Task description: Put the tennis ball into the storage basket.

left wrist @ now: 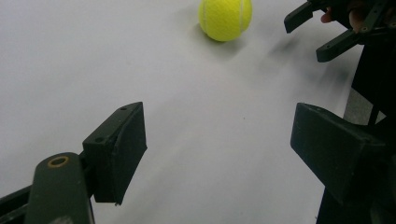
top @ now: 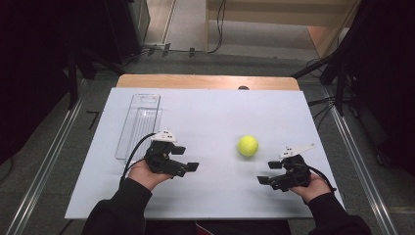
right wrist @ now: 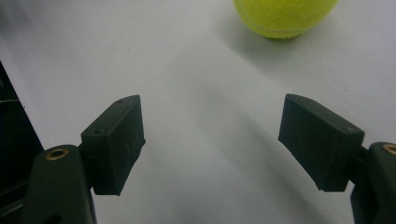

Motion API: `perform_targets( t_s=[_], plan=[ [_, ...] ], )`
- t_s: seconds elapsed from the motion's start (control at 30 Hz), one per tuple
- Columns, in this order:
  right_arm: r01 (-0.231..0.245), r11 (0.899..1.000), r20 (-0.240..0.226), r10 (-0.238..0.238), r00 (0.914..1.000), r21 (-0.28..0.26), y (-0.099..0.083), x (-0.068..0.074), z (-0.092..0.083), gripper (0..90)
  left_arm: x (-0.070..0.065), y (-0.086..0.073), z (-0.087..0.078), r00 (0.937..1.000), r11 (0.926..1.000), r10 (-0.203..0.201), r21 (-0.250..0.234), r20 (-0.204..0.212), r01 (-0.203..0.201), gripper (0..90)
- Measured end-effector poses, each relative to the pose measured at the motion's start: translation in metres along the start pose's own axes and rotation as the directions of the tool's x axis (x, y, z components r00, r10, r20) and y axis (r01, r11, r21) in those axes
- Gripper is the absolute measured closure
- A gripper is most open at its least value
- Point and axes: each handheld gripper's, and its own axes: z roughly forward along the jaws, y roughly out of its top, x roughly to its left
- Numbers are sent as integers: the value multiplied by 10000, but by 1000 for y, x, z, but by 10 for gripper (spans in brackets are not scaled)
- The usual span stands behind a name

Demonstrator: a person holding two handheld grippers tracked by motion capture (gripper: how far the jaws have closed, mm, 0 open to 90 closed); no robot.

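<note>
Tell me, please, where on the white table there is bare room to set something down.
The white table is bare along its far edge and right side, beyond the tennis ball. The near middle, between the left hand-held gripper and the right hand-held gripper, is free too. The left side is crowded by the clear plastic tray.

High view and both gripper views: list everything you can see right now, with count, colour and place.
tennis ball: one, yellow-green, on the white table between the grippers, nearer the right one, untouched.
clear tray: one, transparent, far-left part of the table.
table: one, white top, wooden far edge.
cables: several, black, on the floor beyond the table.
left gripper: one, black, jaws apart, nothing between.
right gripper: one, black, jaws apart, nothing between.
</note>
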Motion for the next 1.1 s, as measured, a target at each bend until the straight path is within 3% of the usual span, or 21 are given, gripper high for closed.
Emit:
perform_targets(
  t_s=[0.4,0.53,1.1],
  plan=[
    [17,10000,-33,-16,10000,46,0,-1,1,204,5,24,11,9999,10000,30,-75,150,-29,190],
    [-26,10000,-86,27,10000,87,0,-1,2,204,7,33,14,9997,9997,162,164,181,-165,191],
    [8,10000,-96,-7,10000,36,-1,-4,1,204,3,69,38,9986,9988,395,260,350,-404,191]
  ],
)
